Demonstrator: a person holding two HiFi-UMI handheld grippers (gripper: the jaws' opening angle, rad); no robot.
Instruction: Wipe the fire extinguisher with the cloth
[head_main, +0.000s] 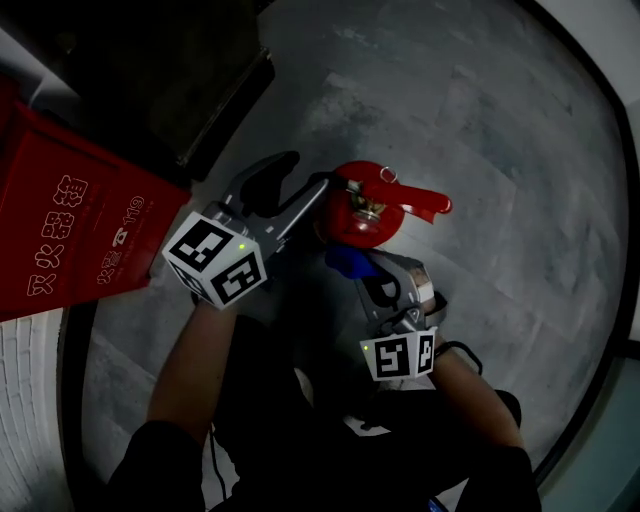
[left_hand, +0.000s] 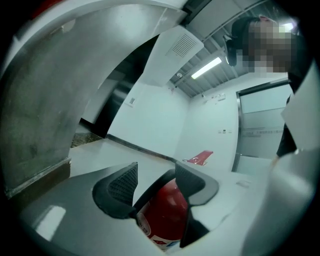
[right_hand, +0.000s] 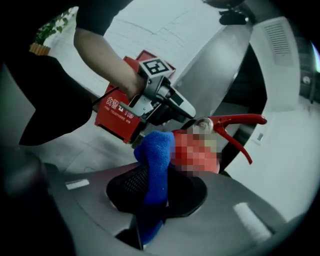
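The red fire extinguisher (head_main: 362, 218) stands on the grey floor with its red lever handle (head_main: 422, 203) pointing right. My left gripper (head_main: 312, 180) reaches it from the left. In the left gripper view the red body (left_hand: 167, 212) sits between the wide-set jaws of that gripper (left_hand: 157, 180), against the pads. My right gripper (head_main: 372, 278) is just below the extinguisher, shut on a blue cloth (head_main: 350, 262). In the right gripper view the cloth (right_hand: 157, 155) sticks up out of the jaws of that gripper (right_hand: 159, 175) right beside the extinguisher's head.
A red extinguisher box (head_main: 70, 230) with white characters stands at the left, also visible behind the left hand as the red box (right_hand: 117, 112). A dark panel (head_main: 215, 110) leans at the upper left. Grey concrete floor (head_main: 500, 120) spreads to the right.
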